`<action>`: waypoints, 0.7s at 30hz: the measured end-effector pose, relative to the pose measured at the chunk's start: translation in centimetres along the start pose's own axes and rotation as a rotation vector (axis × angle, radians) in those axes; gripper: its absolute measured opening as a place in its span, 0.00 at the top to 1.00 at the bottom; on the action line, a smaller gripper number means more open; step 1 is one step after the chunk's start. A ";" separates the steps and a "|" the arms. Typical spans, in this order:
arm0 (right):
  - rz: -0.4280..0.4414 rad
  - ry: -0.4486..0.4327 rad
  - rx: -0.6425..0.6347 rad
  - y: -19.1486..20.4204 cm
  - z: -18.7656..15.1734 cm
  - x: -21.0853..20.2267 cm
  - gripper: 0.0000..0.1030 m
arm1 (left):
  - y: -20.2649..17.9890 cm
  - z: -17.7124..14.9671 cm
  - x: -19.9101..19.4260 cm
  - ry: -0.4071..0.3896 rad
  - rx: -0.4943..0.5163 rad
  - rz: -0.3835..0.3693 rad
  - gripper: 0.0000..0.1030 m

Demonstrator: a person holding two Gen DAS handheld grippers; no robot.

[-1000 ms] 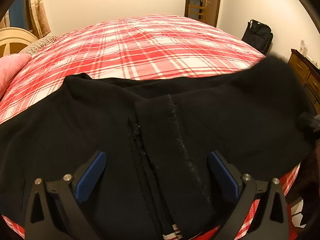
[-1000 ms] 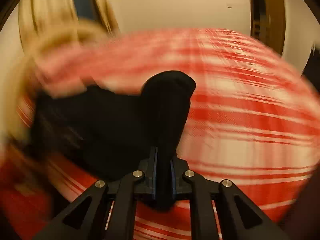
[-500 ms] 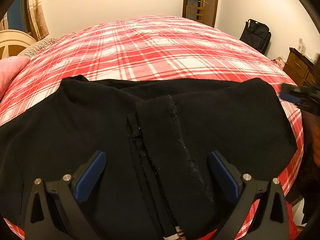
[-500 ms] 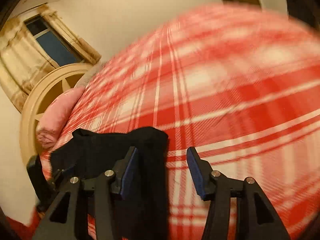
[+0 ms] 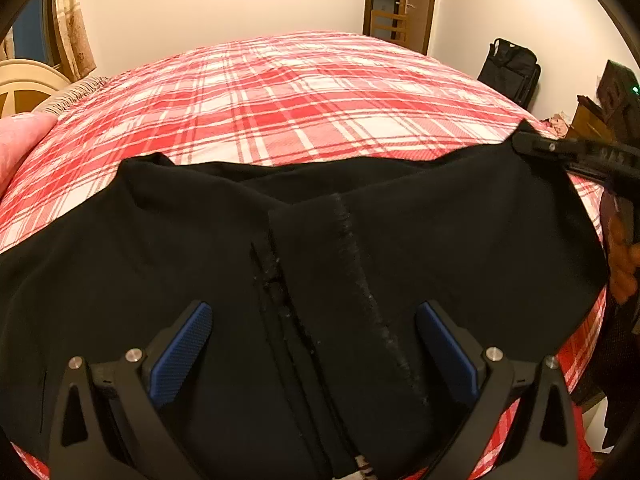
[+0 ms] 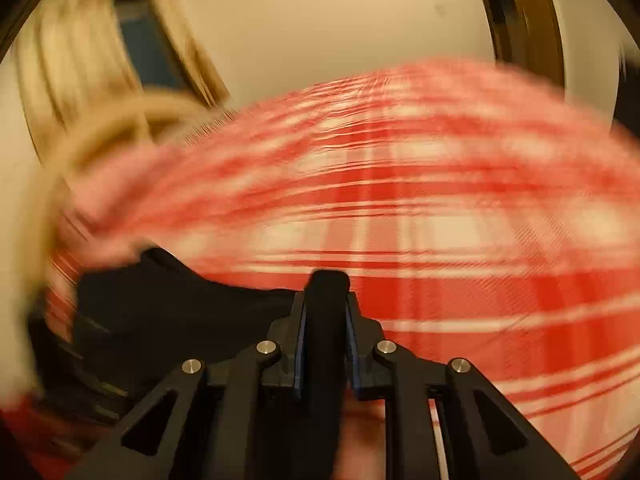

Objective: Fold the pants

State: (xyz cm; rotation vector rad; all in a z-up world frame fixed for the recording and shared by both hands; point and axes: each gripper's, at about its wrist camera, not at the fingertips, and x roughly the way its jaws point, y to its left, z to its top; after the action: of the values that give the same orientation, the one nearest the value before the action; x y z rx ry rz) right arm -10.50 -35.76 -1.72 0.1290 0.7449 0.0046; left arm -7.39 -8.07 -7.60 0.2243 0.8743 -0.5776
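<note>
Looking along our left claw (image 5: pixel 314 344), we see its blue-padded fingers (image 5: pixel 182 350) spread wide apart above the black pants (image 5: pixel 200 248), gripping nothing. The pants lie spread across the near part of the bed (image 5: pixel 304 92), on its red and white plaid cover, with a fuzzy seam (image 5: pixel 360 280) running toward us between the fingers and a second stitched line just left of it. A pink pillow (image 5: pixel 20 148) sits at the left edge of the bed. A wooden door (image 5: pixel 404 4) stands in the far wall, and a black bag (image 5: pixel 510 70) leans against the wall to the right.

At the far right corner of the pants we see our right claw (image 5: pixel 532 144) from the side, touching the cloth's edge. Its own view is badly smeared by motion, yet there the right claw (image 6: pixel 326 320) is plainly clenched on a fold of the pants (image 6: pixel 326 292), the dark cloth standing up between the closed pads. More black cloth trails away to the left over the plaid cover, and a curtain (image 6: pixel 80 48) shows as a blur at the upper left.
</note>
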 end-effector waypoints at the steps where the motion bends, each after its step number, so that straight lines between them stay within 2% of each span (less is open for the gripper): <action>1: -0.053 0.024 -0.067 0.6 -0.3 0.6 0.83 | -0.1 0.0 0.0 -0.001 0.001 0.001 0.00; 2: -0.098 0.044 -0.122 1.3 -0.9 1.3 0.81 | -0.1 0.0 0.1 0.000 0.003 0.003 0.00; 3: -0.132 0.027 -0.154 1.5 -1.4 1.4 0.75 | -0.2 0.0 0.1 -0.001 0.006 0.004 0.00; 4: -0.144 0.006 -0.154 1.3 -1.6 1.0 0.63 | -0.2 0.0 0.1 -0.001 0.007 0.004 0.00; 6: -0.153 -0.025 -0.060 -0.8 -1.1 -0.7 0.58 | -0.1 0.0 0.0 0.000 0.008 0.000 0.00; 8: -0.140 -0.092 0.031 -2.0 -1.0 -2.9 0.58 | 0.0 0.0 0.1 -0.001 0.009 -0.002 0.00; 10: -0.091 -0.148 0.079 -2.0 -1.2 -4.4 0.58 | 0.0 0.0 0.1 -0.005 0.005 0.000 0.00; 11: -0.063 -0.146 0.076 -1.4 -1.5 -4.8 0.58 | -0.1 0.0 0.1 -0.007 0.003 0.002 0.00; 14: 0.001 -0.066 0.011 1.1 -3.2 -3.8 0.58 | -0.1 0.1 0.1 -0.012 -0.008 0.007 0.00; 17: 0.031 -0.004 0.012 2.5 -5.1 -1.4 0.58 | 0.5 0.1 -0.3 -0.015 -0.022 0.019 0.00; 18: 0.021 -0.002 0.037 2.7 -6.0 -0.6 0.57 | 1.1 0.1 -0.6 -0.023 -0.036 0.033 0.00; 19: 0.001 -0.041 0.043 2.9 -6.4 -0.6 0.57 | 2.0 0.1 -1.0 -0.035 -0.056 0.049 0.00; 21: -0.060 -0.031 0.005 4.1 -6.3 -0.3 0.55 | 4.2 0.0 -2.1 -0.057 -0.104 0.077 0.00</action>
State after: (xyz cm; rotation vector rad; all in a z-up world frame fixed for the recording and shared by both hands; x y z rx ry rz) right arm -14.83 -31.01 -5.59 0.1111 0.7177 -0.0565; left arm -6.08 -3.79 -6.20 0.1456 0.8340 -0.4629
